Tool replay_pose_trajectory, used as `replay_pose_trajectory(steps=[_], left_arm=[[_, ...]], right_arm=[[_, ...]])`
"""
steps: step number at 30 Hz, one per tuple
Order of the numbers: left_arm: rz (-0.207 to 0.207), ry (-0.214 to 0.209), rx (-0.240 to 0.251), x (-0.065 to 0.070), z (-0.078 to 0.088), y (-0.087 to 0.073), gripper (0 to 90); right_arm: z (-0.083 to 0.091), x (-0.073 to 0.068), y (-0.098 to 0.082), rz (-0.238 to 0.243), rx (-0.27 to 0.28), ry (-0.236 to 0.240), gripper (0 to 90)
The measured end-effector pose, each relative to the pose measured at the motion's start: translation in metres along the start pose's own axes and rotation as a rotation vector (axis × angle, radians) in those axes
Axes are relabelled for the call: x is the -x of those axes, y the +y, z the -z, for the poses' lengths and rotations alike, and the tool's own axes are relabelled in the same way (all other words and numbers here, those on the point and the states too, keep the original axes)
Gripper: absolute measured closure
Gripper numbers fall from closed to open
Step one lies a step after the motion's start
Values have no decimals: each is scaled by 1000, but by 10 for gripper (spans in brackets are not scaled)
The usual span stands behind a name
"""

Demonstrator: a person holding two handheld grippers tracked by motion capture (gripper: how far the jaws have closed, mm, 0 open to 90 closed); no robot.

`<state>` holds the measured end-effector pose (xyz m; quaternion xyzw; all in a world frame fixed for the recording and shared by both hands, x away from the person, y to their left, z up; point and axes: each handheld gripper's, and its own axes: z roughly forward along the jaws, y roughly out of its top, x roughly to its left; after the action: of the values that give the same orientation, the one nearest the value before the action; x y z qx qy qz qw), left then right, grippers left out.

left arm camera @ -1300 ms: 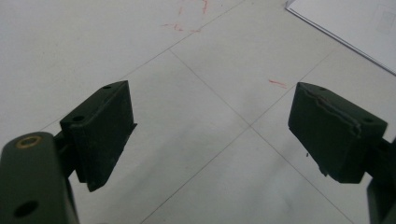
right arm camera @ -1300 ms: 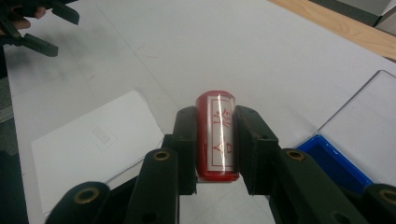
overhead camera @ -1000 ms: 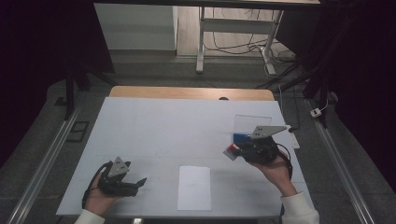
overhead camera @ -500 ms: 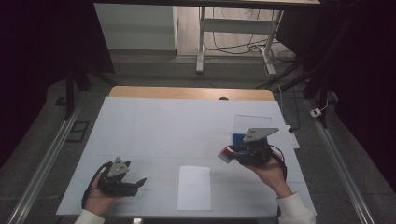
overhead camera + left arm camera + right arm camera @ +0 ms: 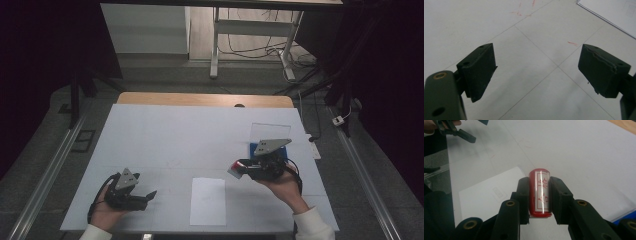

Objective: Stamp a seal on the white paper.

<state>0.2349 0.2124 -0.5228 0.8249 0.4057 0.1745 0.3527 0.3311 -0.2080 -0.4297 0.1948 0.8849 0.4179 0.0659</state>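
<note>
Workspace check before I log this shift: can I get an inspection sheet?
Surface: white table, faint red marks.
Job's things: red stamp clamped in right gripper; paper sheet flat at the near edge.
Clutter: blue tray with clear lid behind the right gripper.
Grippers: left gripper open, empty, low over the table; right shut on the stamp.
Cables: one trails from each gripper; more on the floor beyond.
Surroundings: dark room, desk frame behind.

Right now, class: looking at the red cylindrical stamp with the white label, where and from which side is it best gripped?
Grip the red cylindrical stamp across its round body, mid-length, coming from behind along its axis, as the right claw does: the smooth, straight sides sit squarely between the flat pads, and the printing end stays free.
</note>
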Motion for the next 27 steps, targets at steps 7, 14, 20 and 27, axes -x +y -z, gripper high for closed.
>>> replay_pose_trajectory(steps=[7, 14, 20, 27], left_arm=[[2, -2, 3, 0, 0, 0, 149], [2, 1, 2, 0, 0, 0, 148], [0, -3, 0, 0, 0, 0, 148], [5, -1, 5, 0, 0, 0, 149]], right_arm=[[-6, -8, 3, 21, -13, 16, 698], [-15, -16, 5, 37, -29, 42, 698], [-24, -24, 7, 61, -47, 62, 698], [-36, -37, 10, 95, -75, 93, 699]])
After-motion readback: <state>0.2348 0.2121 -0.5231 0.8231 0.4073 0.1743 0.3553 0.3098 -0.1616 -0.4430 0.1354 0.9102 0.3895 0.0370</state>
